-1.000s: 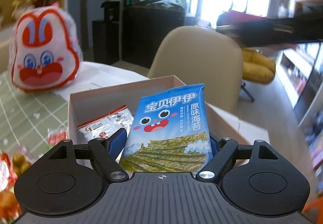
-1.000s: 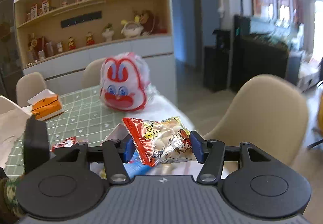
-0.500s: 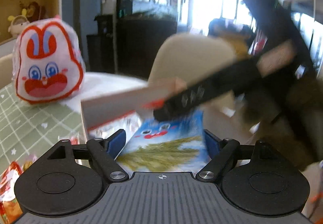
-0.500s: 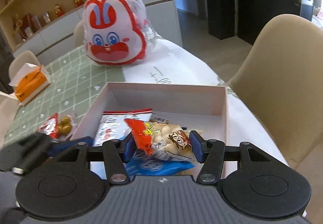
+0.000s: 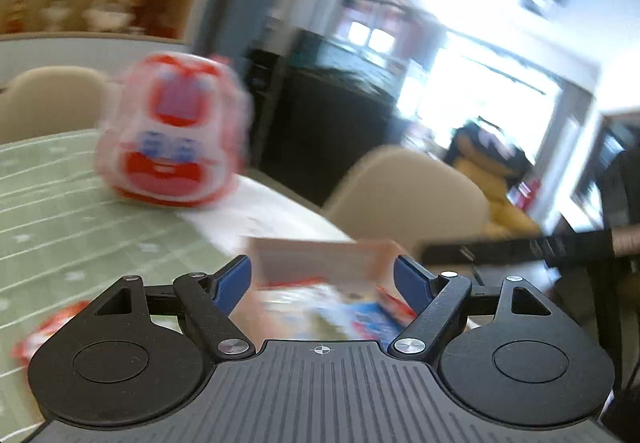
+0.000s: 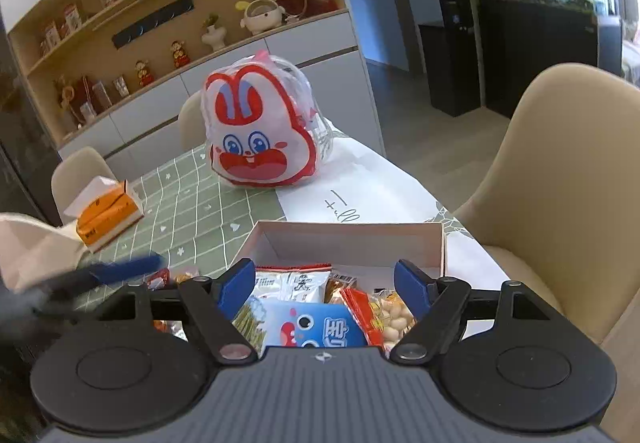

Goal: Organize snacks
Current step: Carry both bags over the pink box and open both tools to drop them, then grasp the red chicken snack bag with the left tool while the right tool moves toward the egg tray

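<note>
Snacks mostly parked in the white box (image 6: 352, 239) on the green-check table (image 6: 200, 211).

Left wrist view: super blurry, left gripper (image 5: 323, 275) spread wide, nothing pinched, box just ahead, loose red packet (image 5: 48, 327) off to the side.

Right wrist view: right gripper (image 6: 325, 279) also gaping over blue seaweed pack (image 6: 316, 327) and peanut bag (image 6: 384, 315).

Looks like between drops; probably grabbing that stray packet next.

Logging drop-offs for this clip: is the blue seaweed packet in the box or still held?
In the box. The blue seaweed packet lies flat inside the white box, beside the peanut bag; the right gripper is open above it.
</note>
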A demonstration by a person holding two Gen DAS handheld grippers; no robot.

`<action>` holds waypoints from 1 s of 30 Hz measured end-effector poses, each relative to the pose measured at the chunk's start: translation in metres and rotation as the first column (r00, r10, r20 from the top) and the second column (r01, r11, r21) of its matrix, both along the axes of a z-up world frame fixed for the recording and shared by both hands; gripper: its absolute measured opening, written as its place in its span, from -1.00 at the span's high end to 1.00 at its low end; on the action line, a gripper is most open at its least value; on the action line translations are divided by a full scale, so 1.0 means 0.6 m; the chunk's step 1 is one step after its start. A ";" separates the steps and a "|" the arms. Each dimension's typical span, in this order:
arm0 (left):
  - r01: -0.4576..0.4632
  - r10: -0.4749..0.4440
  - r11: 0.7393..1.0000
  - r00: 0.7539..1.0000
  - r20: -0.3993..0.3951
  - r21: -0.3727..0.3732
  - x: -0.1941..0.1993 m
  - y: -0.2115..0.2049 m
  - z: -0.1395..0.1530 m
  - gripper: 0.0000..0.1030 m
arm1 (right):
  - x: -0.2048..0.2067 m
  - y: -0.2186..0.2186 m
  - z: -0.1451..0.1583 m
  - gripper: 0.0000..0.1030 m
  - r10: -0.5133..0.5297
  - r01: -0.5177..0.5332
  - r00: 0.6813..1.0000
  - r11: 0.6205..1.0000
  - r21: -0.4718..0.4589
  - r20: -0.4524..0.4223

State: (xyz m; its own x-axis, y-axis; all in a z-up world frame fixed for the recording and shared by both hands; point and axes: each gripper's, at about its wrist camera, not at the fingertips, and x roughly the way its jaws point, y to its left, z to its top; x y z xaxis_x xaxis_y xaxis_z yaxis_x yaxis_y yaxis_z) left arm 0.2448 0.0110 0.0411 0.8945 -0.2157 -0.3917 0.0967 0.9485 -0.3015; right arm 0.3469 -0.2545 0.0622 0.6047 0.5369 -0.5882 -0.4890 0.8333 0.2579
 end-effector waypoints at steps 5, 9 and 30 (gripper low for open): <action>-0.292 0.292 0.956 0.951 -0.098 0.016 -0.069 0.118 -0.025 -0.62 | -0.034 0.085 0.000 -0.50 0.091 -0.088 0.995 0.995 -0.050 0.049; -0.360 0.356 0.933 0.909 -0.217 0.022 -0.112 0.176 -0.074 -0.61 | -0.059 0.200 -0.011 -0.50 0.215 -0.213 0.976 0.974 -0.071 0.022; -0.422 0.400 0.906 0.882 -0.250 -0.041 -0.265 0.298 -0.129 -0.59 | -0.140 0.530 -0.156 -0.15 0.345 -0.333 0.938 0.862 -0.381 -0.038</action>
State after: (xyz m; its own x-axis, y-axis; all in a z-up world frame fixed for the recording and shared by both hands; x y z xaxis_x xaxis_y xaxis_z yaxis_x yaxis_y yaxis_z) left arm 0.0856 0.1900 -0.0361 0.7973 0.1067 -0.5940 -0.3786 0.8549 -0.3546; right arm 0.2632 0.0636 -0.0311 0.4462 0.4538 -0.7713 -0.7615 0.6453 -0.0609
